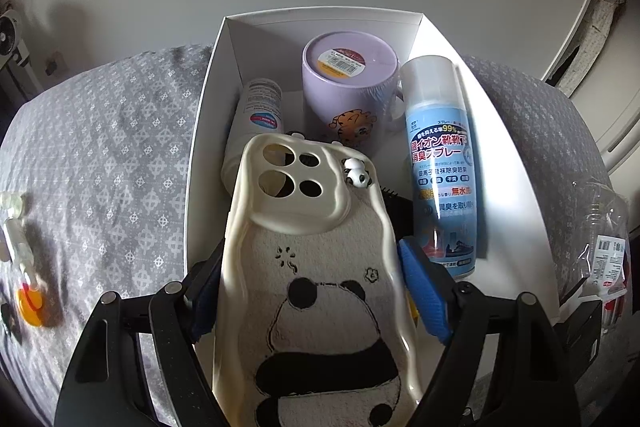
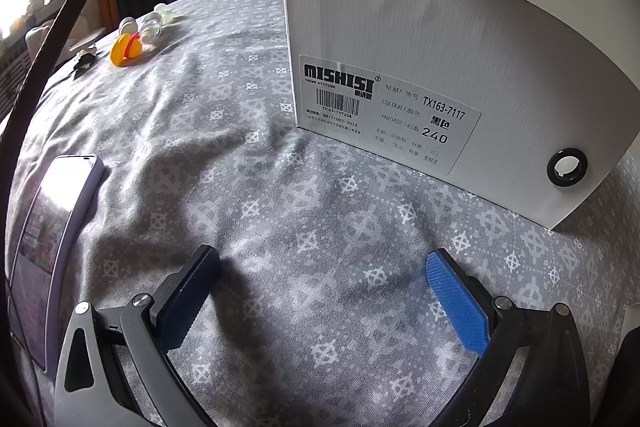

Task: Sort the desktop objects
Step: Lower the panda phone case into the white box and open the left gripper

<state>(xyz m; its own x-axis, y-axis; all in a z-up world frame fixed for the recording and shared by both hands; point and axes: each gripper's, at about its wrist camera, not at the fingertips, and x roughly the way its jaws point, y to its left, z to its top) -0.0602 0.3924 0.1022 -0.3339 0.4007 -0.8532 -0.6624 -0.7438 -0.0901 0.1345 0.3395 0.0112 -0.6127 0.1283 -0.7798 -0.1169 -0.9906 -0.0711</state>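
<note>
Two grippers: one in each wrist view.
Left gripper (image 1: 310,291): a cream panda phone case (image 1: 316,267) is being clamped between its blue pads, over the white box (image 1: 208,99).
Right gripper (image 2: 322,297): jaws are being held apart over the grey patterned cloth (image 2: 240,187), nothing between them.
Box contents: a blue spray can (image 1: 440,163), a lilac mug (image 1: 348,83) and a white bottle (image 1: 258,119) are being kept inside.
Far cloth: an orange item (image 2: 126,50), possibly a toy, is lying well apart.

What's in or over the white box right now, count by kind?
Spray can: 1
Bottle: 1
Mug: 1
Phone case, held over the box: 1
Black item, mostly hidden: 1
Total: 5
</note>
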